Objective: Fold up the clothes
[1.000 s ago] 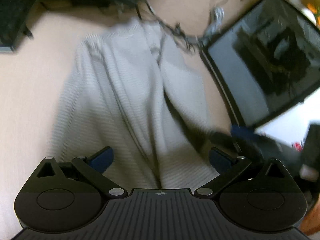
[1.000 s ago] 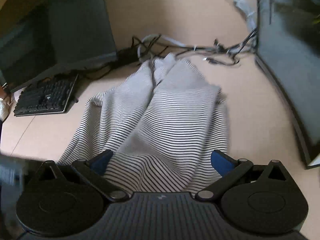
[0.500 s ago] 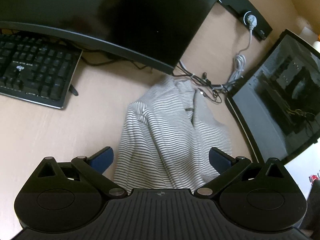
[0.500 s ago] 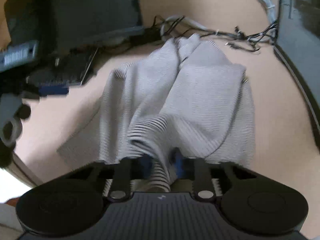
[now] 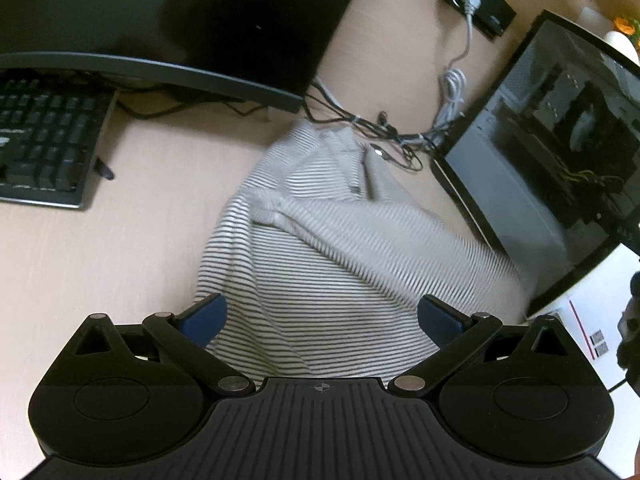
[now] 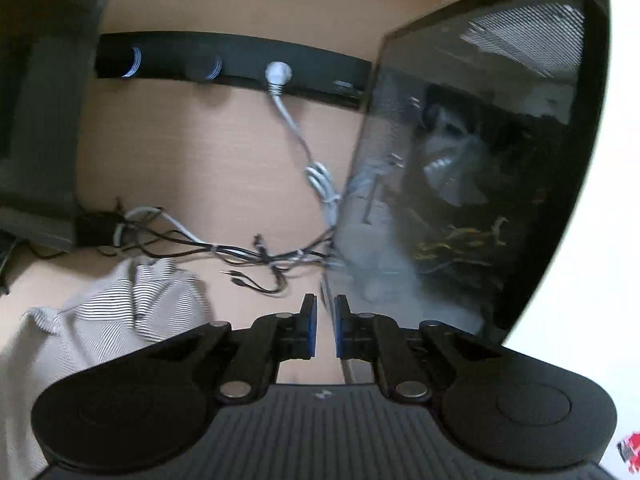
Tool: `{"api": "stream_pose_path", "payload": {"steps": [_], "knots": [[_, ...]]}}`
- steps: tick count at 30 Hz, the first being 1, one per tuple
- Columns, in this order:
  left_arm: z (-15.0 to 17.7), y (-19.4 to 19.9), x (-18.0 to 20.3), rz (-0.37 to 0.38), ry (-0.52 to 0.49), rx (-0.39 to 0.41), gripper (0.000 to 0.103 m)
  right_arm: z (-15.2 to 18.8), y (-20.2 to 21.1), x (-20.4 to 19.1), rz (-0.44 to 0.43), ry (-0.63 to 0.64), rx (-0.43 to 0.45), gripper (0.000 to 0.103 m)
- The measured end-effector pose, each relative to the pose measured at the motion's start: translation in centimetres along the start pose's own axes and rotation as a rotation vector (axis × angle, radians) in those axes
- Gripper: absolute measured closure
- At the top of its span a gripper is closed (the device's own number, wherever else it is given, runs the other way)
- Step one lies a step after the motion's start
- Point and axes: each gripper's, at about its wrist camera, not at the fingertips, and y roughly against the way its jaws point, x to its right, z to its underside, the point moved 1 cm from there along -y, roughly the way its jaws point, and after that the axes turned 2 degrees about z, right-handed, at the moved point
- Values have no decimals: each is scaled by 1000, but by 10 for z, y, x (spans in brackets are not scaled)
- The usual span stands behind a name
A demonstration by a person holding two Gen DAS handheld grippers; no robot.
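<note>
Jaws first: on our left gripper (image 5: 322,316) they stand wide apart with nothing between them, poised over the near hem of the striped garment (image 5: 320,264), which we judge is so that it can come down on a fresh edge. On our right gripper (image 6: 325,326) the jaws are drawn almost together with only a thin gap, and no cloth shows in that gap; it points at the glass-sided computer case (image 6: 472,184) rather than at the cloth.

Just ahead of the left jaws, the garment lies rumpled on the counter (image 5: 100,264), one layer thrown slantwise across another, so we take the fold as only begun. From the right jaws it lies off to the left and below, apart from them.

Farther out, beyond the garment, a tangle of cables (image 5: 376,128) touches its far end. A keyboard (image 5: 44,140) sits far left, under the monitor (image 5: 160,20).
</note>
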Motion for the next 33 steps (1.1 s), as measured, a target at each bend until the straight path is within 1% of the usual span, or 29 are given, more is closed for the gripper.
{"api": "stream_pose_path", "payload": {"steps": [2, 3, 4, 6, 7, 8, 10, 12, 13, 14, 15, 16, 17, 18, 19, 20, 22, 24, 28, 31, 32, 33], "knots": [[0, 6, -8, -32, 16, 19, 0, 4, -1, -1, 4, -22, -13, 66], [0, 9, -13, -51, 26, 30, 0, 6, 0, -6, -41, -39, -22, 62], [0, 12, -18, -68, 36, 37, 0, 10, 0, -11, -108, -60, -43, 59], [0, 17, -26, -98, 48, 48, 0, 20, -3, -31, -262, -69, -117, 58], [0, 20, -29, -108, 43, 54, 0, 27, -5, -44, -308, -45, -147, 58], [1, 25, -29, -117, 26, 64, 0, 33, -9, -57, -329, -15, -172, 58], [2, 33, -27, -133, -20, 84, 0, 46, -16, -72, -316, 22, -210, 56], [5, 40, -23, -156, -93, 114, 0, 54, -25, -64, -259, -19, -238, 46], [6, 41, -20, -164, -125, 124, 0, 58, -31, -60, -232, -44, -255, 38], [8, 41, -16, -169, -156, 132, 0, 63, -37, -52, -206, -77, -279, 35], [9, 38, -10, -164, -189, 133, 0, 67, -44, -45, -180, -111, -304, 35], [10, 34, -2, -150, -227, 129, 0, 71, -49, -40, -176, -144, -328, 35], [11, 29, 6, -136, -264, 125, 0, 73, -50, -39, -216, -176, -353, 42], [11, 25, 15, -122, -304, 122, 0, 75, -52, -38, -256, -207, -377, 54], [13, 20, 25, -108, -352, 124, 0, 78, -54, -37, -296, -239, -401, 86], [14, 17, 36, -99, -411, 131, 0, 77, -53, -37, -333, -264, -409, 96], [17, 9, 58, -83, -528, 149, 0, 55, -36, -37, -398, -288, -341, 99], [18, 2, 80, -68, -649, 187, 0, 22, -13, -34, -494, -317, -232, 99], [21, -11, 121, -18, -868, 298, 0, -27, 28, -30, -620, -301, -53, 99], [20, -24, 144, -47, -989, 396, 1, -42, 46, -35, -676, -286, -4, 99], [19, -27, 148, -49, -999, 416, 21, -42, 49, -37, -675, -283, 0, 99], [16, -29, 150, -51, -995, 428, 37, -41, 51, -38, -674, -279, 4, 99]]}}
